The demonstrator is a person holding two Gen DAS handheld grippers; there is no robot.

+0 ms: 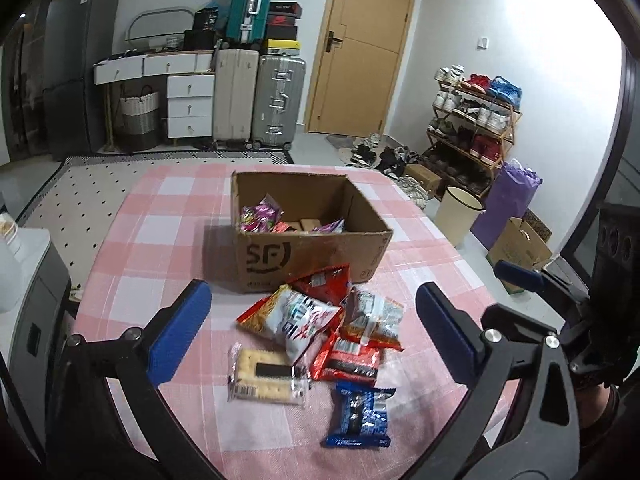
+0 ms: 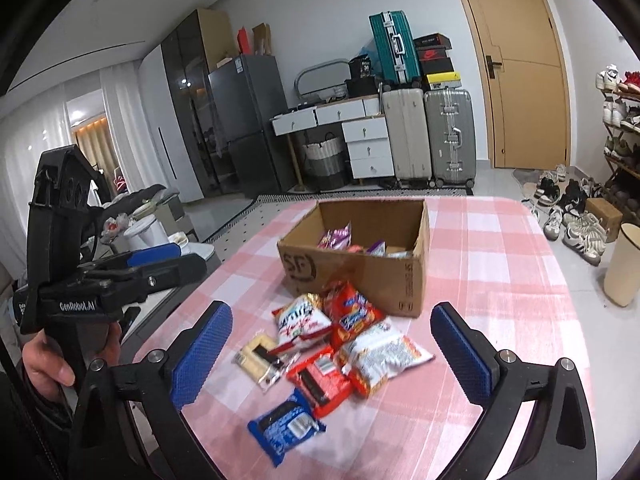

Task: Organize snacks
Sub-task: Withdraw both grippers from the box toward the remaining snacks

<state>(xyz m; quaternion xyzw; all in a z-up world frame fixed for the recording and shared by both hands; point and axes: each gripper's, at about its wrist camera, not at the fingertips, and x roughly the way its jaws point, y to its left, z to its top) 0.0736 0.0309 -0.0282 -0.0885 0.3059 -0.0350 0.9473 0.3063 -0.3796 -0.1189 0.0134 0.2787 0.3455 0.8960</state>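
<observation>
Both claws stood wide open and empty above the near edge of the counter [image 1: 132, 240], which was covered in a pink and white checked cloth. Left claw [image 1: 313, 334] framed the loose pile of snacks with its blue pads [image 1: 180, 332] well apart, nothing between them touching either pad. Right claw [image 2: 332, 354] hung the same way over the same pile, and in its view the left claw's body showed at the left edge, held by a hand [image 2: 48, 364].

On the cloth lay a clear-wrapped cracker pack [image 1: 266, 376], a blue cookie pack [image 1: 360, 416] nearest the cameras, a red wafer pack [image 1: 348, 360] just beyond it, a white and orange bag [image 1: 296, 322], a second white bag [image 1: 374, 316] beside that, and a red packet [image 1: 324, 282] leaning against the cardboard box [image 1: 304, 258].

That box sat open-topped just behind the pile, toward the middle of the counter, with several purple and pink packets [image 1: 262, 218] already inside.

Behind stood suitcases [image 1: 260, 100], a wooden door [image 1: 360, 48] and a shoe rack [image 1: 472, 120].
</observation>
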